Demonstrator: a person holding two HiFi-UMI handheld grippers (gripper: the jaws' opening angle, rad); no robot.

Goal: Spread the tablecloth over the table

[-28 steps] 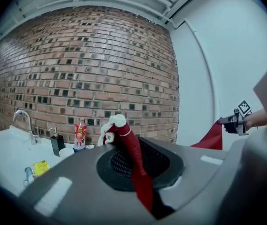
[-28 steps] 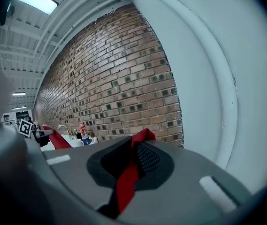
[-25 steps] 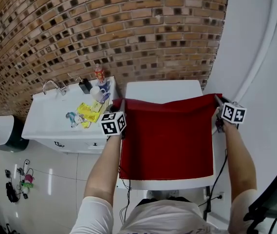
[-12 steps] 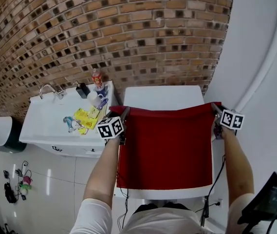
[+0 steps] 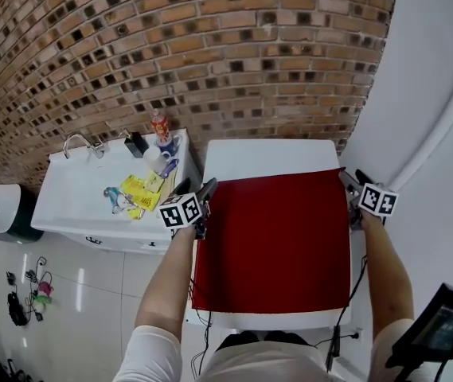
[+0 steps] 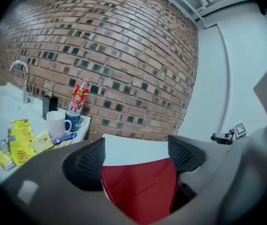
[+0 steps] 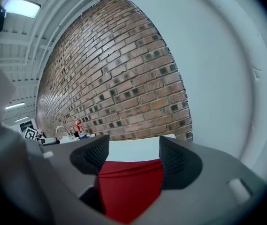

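Observation:
The red tablecloth (image 5: 274, 241) lies flat on the white table (image 5: 266, 156), covering all but a strip at the far end. My left gripper (image 5: 203, 191) sits at the cloth's far left corner, and its jaws are opening. Cloth (image 6: 140, 186) shows below and between its pads (image 6: 87, 161), which do not press on it. At the far right corner my right gripper (image 5: 349, 183) is also opening, with the cloth's edge (image 7: 128, 189) lying slack between its fingers (image 7: 173, 158).
A white sink counter (image 5: 83, 193) stands left of the table with a faucet (image 5: 79, 143), a mug (image 5: 156, 153), a bottle and yellow packets (image 5: 142, 188). A brick wall runs behind the table and a white wall stands at the right. Cables hang at the table's near edge.
Both grippers sank toward the table and went from shut to open, letting go of the cloth's far corners. The raised far edge dropped and lies flat.

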